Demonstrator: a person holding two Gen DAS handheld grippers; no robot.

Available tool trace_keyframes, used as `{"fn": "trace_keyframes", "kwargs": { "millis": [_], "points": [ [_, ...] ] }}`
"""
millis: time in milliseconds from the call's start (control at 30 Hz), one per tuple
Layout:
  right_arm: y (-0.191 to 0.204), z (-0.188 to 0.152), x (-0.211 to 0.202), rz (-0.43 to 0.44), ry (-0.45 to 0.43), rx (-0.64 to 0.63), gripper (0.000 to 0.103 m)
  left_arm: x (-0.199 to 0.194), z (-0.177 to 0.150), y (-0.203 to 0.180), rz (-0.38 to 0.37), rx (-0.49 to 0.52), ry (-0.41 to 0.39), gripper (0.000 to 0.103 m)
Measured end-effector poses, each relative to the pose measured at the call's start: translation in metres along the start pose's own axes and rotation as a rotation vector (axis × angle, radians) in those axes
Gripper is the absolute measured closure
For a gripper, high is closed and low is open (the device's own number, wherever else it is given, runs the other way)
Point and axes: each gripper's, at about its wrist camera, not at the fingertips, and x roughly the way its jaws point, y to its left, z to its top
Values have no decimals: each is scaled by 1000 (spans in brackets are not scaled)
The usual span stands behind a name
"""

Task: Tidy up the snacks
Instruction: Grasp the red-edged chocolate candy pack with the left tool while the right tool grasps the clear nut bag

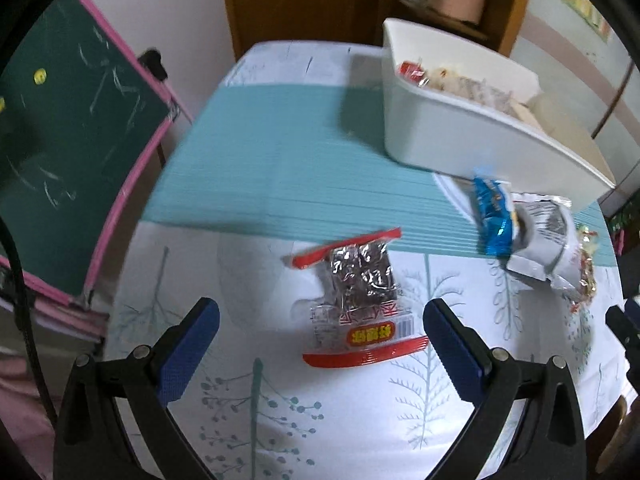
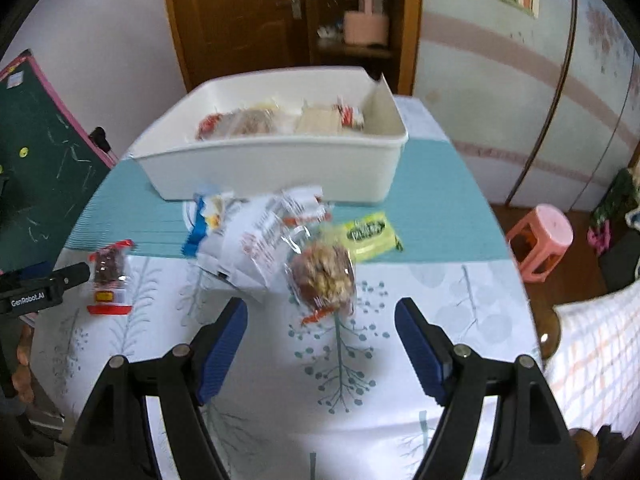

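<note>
the left gripper (image 1: 321, 326), black with blue ridged pads, stands wide apart and grips nothing. it hovers above a clear snack packet with red sealed ends and dark contents (image 1: 354, 298), which lies flat on the white tablecloth printed with grey-green trees (image 1: 256, 408), with one finger on each side of the packet's near end and neither touching it.

the right gripper (image 2: 321, 334), of the same make, is likewise spread wide and empty. just beyond its fingertips lies a clear round bag of brown and pale nuts (image 2: 324, 276), not touched by either pad.

taking the white rectangular plastic bin (image 2: 276, 168) as the landmark: it sits at the far side of the table on a teal ribbed mat (image 2: 436, 216) and already holds several wrapped snacks. directly in front of it lies a loose heap with a blue and white packet (image 2: 202, 220) and crumpled white wrappers with print (image 2: 252, 244). the nut bag rests at the heap's near edge. a yellow-green packet (image 2: 370, 234) lies in front of the bin's right end. the red-ended packet is well apart, in front of the bin's left end. left of the bin stands a green chalkboard with a pink frame (image 2: 36, 152).
</note>
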Motion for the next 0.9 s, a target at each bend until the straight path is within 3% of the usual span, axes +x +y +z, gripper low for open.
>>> {"fn": "trace_keyframes", "kwargs": {
  "millis": [400, 667, 833, 900],
  "points": [
    [-13, 2, 50, -7, 66, 35, 37, 42, 12, -8, -29, -64, 77, 2],
    [0, 4, 60, 4, 48, 4, 39, 57, 21, -11, -13, -79, 84, 2],
    [6, 5, 61, 33, 52, -11, 57, 58, 21, -17, 31, -50, 72, 6],
    [10, 5, 60, 18, 47, -28, 57, 54, 18, -16, 33, -55, 59, 12]
  ]
}}
